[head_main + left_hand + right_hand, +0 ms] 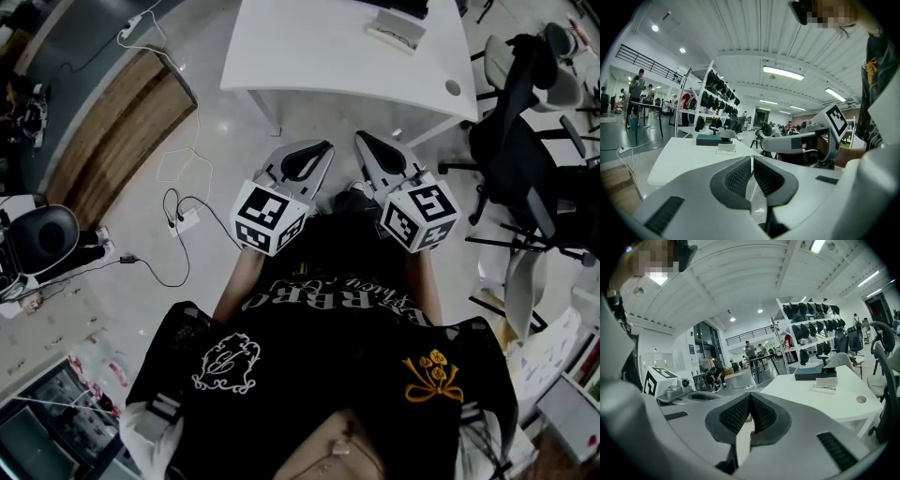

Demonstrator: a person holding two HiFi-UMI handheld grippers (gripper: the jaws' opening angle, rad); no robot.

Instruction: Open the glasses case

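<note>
A white table (pixel 309 47) stands ahead of me. Near its far edge lies a pale flat case (pixel 394 36) with a dark box (pixel 405 7) behind it. The right gripper view shows the pale case (pixel 824 386) with glasses on it in front of the dark box (pixel 814 373); the left gripper view shows the same case (pixel 726 148) and box (pixel 708 139). My left gripper (pixel 326 147) and right gripper (pixel 359 138) are held side by side close to my body, short of the table. Both are shut with nothing between their pads (pixel 740 176) (pixel 764 414).
Black office chairs (pixel 525 159) crowd the right side. Cables and a power strip (pixel 185 221) lie on the floor to the left, beside a wooden panel (pixel 112 131). A shelf rack with dark bags (pixel 712 93) and several people stand in the hall beyond.
</note>
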